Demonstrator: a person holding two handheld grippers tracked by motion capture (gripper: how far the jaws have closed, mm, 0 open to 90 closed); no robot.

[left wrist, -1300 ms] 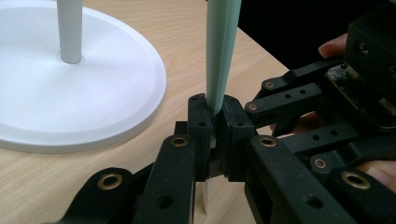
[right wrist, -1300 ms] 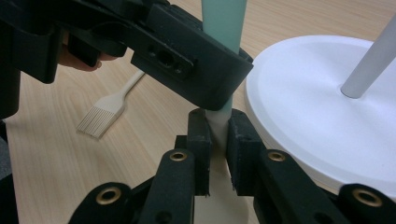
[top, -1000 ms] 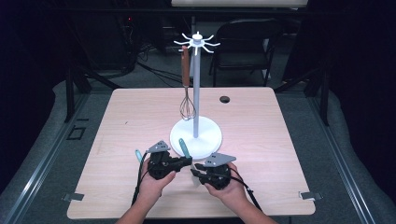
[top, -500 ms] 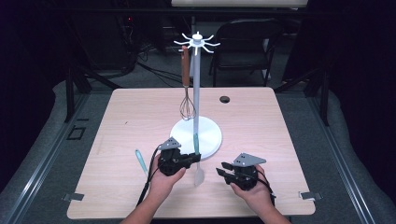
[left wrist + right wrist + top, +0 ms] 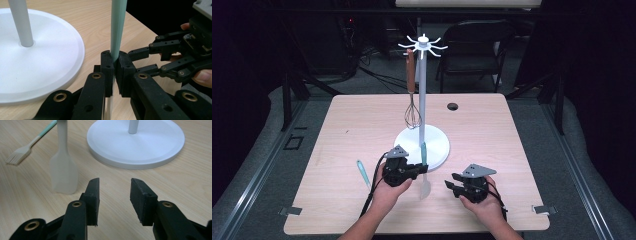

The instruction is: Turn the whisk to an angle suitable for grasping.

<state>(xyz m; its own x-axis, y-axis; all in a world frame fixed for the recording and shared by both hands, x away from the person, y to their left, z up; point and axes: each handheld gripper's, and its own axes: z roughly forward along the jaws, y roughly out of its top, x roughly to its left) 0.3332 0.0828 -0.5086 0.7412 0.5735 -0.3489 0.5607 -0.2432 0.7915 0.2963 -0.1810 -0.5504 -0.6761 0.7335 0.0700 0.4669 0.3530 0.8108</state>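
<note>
My left gripper is shut on a spatula, its pads clamped on the mint-green handle just in front of the white stand's base. The pale spatula blade hangs close over the table. To its right, my right gripper stands open; its jaws have just been opening and nothing is between them. In the left gripper view the right gripper sits close by at the right. A whisk with a brown handle hangs from the stand's top hooks.
A pastry brush with a mint handle lies on the table left of my left hand. The stand's pole rises from the round base mid-table. A small dark hole marks the far table area.
My right gripper has moved right, away from the spatula and the left gripper, and its jaws have spread apart. The left gripper has kept its grip and place.
</note>
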